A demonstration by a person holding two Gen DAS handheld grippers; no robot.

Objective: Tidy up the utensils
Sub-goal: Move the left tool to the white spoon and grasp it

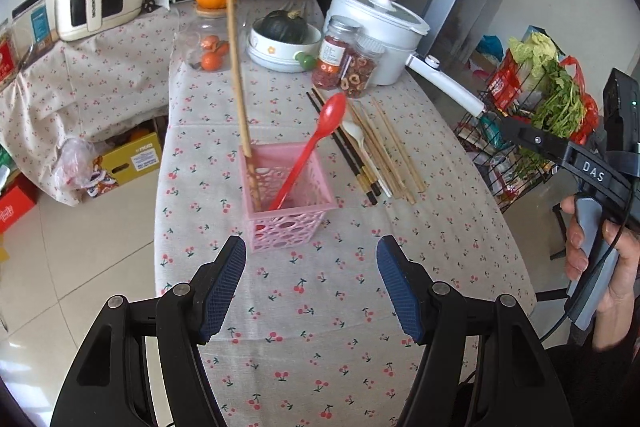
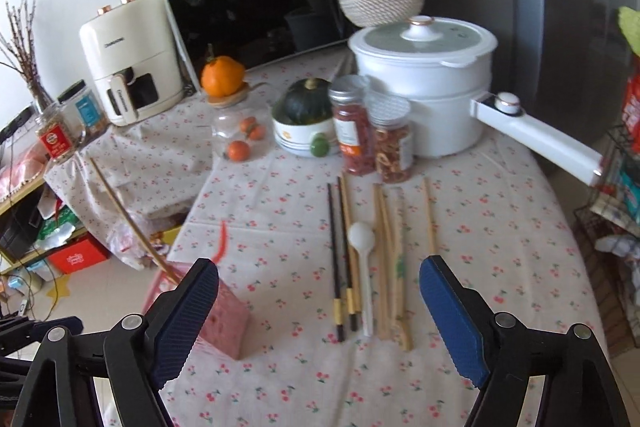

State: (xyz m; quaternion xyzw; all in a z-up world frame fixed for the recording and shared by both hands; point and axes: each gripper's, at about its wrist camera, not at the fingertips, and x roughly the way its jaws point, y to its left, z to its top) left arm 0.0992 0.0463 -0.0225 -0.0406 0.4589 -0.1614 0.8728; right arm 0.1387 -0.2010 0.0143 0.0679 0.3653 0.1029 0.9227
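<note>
While I hold off above the table's near edge:
Done: red spoon (image 1: 316, 143) and wooden ladle (image 1: 239, 75) stand in pink basket (image 1: 286, 183), mid-table.
Left: white spoon (image 2: 362, 263), chopsticks (image 2: 386, 259) lie loose beside it, rightward.
Tools: left gripper (image 1: 311, 281), right gripper (image 2: 320, 311) both spread, empty.

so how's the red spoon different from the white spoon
The red spoon stands tilted in the pink basket, bowl up; the white spoon lies flat on the tablecloth among the chopsticks. The red spoon looks longer than the white spoon. Both look plastic.
</note>
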